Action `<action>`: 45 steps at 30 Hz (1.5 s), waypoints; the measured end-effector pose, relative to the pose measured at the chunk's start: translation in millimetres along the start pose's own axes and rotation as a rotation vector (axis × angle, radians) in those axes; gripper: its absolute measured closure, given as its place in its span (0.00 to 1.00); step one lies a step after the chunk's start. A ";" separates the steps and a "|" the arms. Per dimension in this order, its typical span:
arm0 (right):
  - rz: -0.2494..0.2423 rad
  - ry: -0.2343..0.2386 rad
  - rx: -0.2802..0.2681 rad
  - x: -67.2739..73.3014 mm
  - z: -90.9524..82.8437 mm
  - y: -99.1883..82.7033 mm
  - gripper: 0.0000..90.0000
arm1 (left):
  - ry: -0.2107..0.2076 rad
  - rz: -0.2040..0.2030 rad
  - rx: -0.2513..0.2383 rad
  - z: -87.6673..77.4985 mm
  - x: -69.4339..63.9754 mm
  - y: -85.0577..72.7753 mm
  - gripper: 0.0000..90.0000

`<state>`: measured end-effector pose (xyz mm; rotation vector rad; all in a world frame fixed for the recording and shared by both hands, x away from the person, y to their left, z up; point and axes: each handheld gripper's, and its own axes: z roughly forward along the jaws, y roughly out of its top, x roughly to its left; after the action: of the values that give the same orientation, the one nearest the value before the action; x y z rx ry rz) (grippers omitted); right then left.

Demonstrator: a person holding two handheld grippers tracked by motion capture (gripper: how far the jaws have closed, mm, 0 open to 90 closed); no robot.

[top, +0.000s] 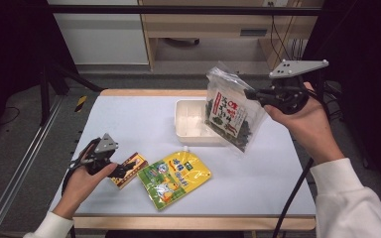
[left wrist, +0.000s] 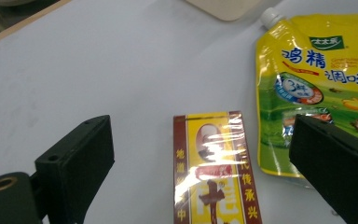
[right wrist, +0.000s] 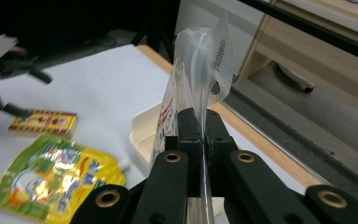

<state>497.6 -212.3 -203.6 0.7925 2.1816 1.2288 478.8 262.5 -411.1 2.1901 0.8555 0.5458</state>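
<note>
- A clear snack bag [top: 230, 111] with dark contents and a red and white label is held up in the air above the right part of the counter [top: 129, 124], partly over a shallow white tray [top: 188, 124].
- The bag is clamped by its upper right edge between the jaws of the right hand-held gripper [top: 252, 93]; in the right gripper view the jaws are seen pressed together on the thin plastic of the bag [right wrist: 200, 60].
- The bag hangs tilted, and its lower corner is seen in front of the right side of the tray.
- A small red and yellow box [top: 129, 169] is lying flat on the front left part of the counter.
- The left hand-held gripper [top: 121, 171] is placed low over this box with its jaws wide apart; in the left gripper view the box [left wrist: 214, 172] is seen between the two jaws, and it is not pressed by them.
- A yellow pouch [top: 174, 177] with a white spout is lying flat just beside the box, on its right side.
- In the left gripper view the lower corner of the pouch [left wrist: 317, 79] is partly covered by the right jaw.
</note>
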 end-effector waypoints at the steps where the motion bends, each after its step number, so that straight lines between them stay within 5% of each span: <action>1: 0.000 0.000 0.000 0.0 0.0 0.0 0.98 | 0.014 -0.024 -0.013 -2.2 -0.4 -5.9 0.07; 7: 0.033 -0.044 -0.047 -15.5 21.2 11.8 0.98 | 0.065 -0.101 -0.057 -7.7 -10.4 -34.1 0.07; 15: 0.080 -0.066 -0.058 -43.0 55.6 11.1 0.98 | 0.084 -0.149 -0.121 -18.9 -6.5 -39.6 0.07; 20: 0.140 -0.054 -0.073 -59.5 71.4 0.6 0.98 | 0.083 -0.139 -0.108 -20.3 -8.0 -42.0 0.07; 33: 0.193 -0.046 -0.070 -71.5 82.8 -21.2 0.98 | 0.091 -0.086 -0.105 -21.0 -20.0 -37.6 0.07; 45: 0.225 -0.063 -0.050 -76.5 80.3 -29.1 0.98 | 0.091 -0.105 -0.100 -20.1 -14.6 -41.8 0.07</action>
<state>598.2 -231.6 -254.9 1.0640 2.0455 1.3408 439.6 283.5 -430.7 2.0308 0.9651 0.6266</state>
